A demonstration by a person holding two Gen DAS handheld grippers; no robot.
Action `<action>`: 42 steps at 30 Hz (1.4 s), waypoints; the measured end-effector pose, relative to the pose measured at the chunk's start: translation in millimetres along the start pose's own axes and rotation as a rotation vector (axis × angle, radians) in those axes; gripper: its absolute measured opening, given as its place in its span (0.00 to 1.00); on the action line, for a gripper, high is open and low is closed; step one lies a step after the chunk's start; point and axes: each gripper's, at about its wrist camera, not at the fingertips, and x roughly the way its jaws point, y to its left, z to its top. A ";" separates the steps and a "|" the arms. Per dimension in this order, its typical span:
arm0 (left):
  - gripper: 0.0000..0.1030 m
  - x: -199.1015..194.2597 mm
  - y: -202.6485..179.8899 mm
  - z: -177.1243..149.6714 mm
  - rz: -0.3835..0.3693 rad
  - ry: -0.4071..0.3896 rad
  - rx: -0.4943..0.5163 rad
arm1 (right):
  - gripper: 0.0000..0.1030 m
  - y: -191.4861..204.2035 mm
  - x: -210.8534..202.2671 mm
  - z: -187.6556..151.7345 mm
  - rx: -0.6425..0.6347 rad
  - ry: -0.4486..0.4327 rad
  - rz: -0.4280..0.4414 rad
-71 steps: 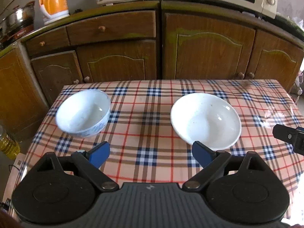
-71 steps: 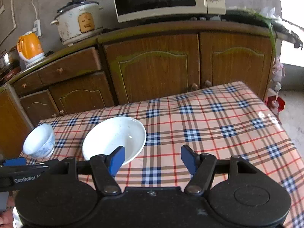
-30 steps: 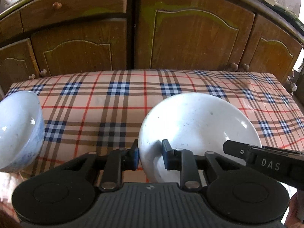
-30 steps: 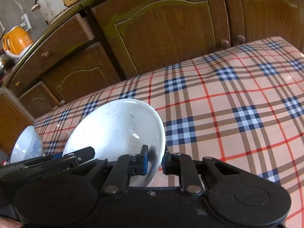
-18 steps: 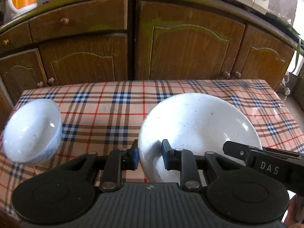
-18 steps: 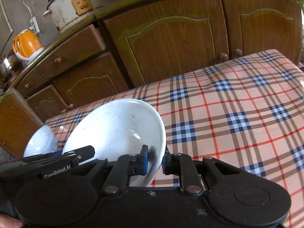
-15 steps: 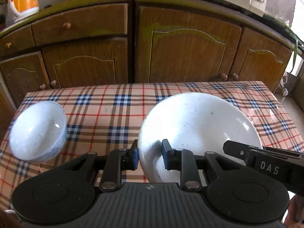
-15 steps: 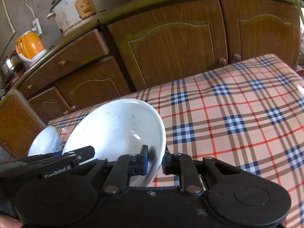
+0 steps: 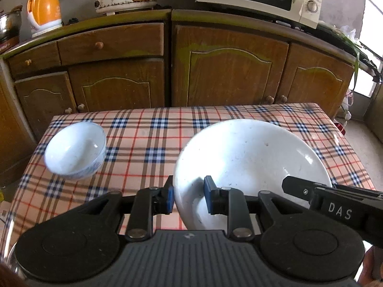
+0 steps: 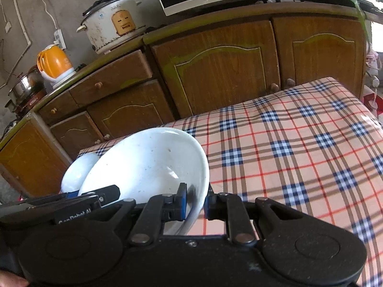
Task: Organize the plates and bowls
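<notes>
plaid table, white plate tilted

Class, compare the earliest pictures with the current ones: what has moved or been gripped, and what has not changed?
Both grippers, open at first, closed on the rim of the large white plate: left gripper on its left edge, right gripper on its right edge. The plate then rose off the checked tablecloth. The small bowl stayed put, untouched.

A wide, shallow white bowl, faintly speckled inside, hangs tilted above the checked counter, pinched at opposite rim edges. A smaller blue-patterned white bowl sits upright on the counter's left.
</notes>
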 end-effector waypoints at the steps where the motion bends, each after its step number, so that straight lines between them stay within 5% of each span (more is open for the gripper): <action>1: 0.25 -3.7 -0.4 -2.5 -0.002 0.000 0.001 | 0.18 0.9 -5.2 -1.8 -0.004 -0.005 0.000; 23: 0.28 -72.4 1.3 -42.7 -0.025 -0.021 -0.036 | 0.18 27.8 -94.3 -32.1 -0.081 -0.080 0.001; 42: 0.29 -109.0 9.5 -62.2 -0.017 -0.053 -0.031 | 0.18 44.5 -129.6 -54.6 -0.095 -0.106 0.011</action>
